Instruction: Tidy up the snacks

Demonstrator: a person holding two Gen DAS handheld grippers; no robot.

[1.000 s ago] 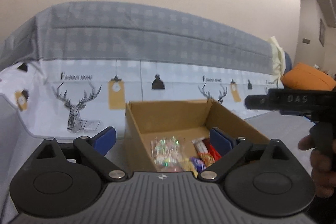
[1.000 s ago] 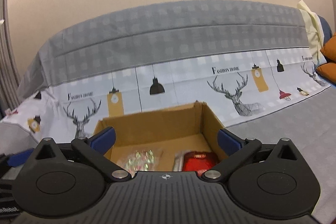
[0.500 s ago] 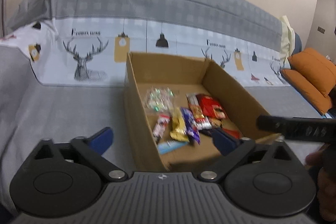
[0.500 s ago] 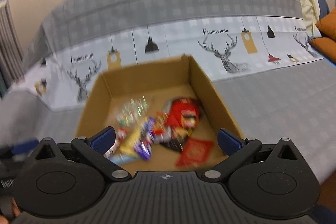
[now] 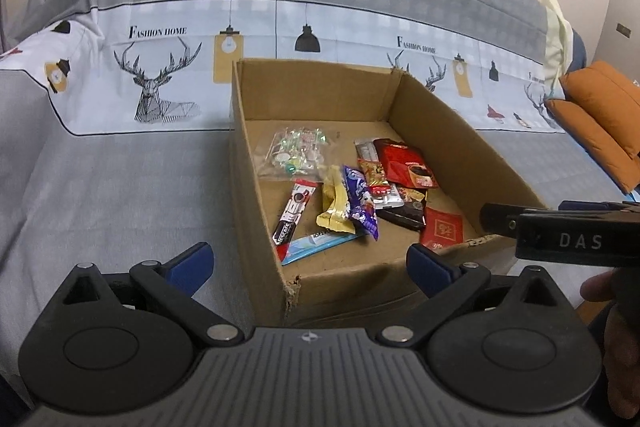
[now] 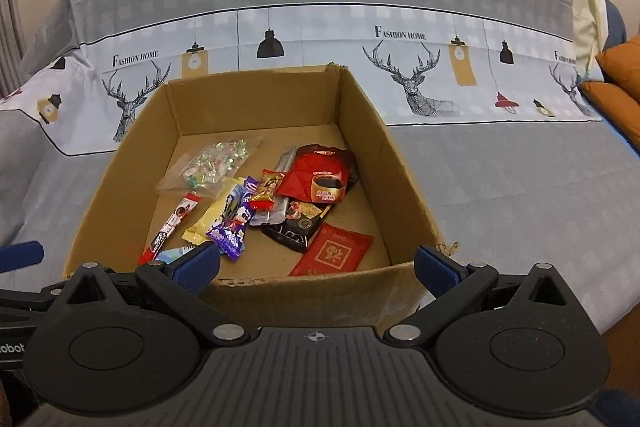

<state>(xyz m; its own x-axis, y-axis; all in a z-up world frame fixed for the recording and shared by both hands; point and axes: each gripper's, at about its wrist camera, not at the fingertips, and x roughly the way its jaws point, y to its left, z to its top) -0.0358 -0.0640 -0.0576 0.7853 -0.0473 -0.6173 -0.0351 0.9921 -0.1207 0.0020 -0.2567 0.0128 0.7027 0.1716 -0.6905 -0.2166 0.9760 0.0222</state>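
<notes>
- Right wrist view: I am holding my right gripper [image 6: 316,263] spread wide and empty, hovering over the near rim of the cardboard box [image 6: 404,179].
- My left gripper [image 5: 308,263] is hanging released too, near that rim.
- The snacks [image 6: 256,203] are lying jumbled inside the box, which is resting on the sofa [image 6: 520,195].
- Jumbled or finished, I cannot judge.

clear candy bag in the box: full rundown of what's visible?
The clear candy bag is a transparent plastic pouch of small wrapped sweets, green, white and some red, glinting. It lies flat on the floor of the cardboard box, in the far-left part, apart from the back wall. Its near edge meets the yellow wrapper; whether they overlap is unclear. Neither gripper touches it.
</notes>
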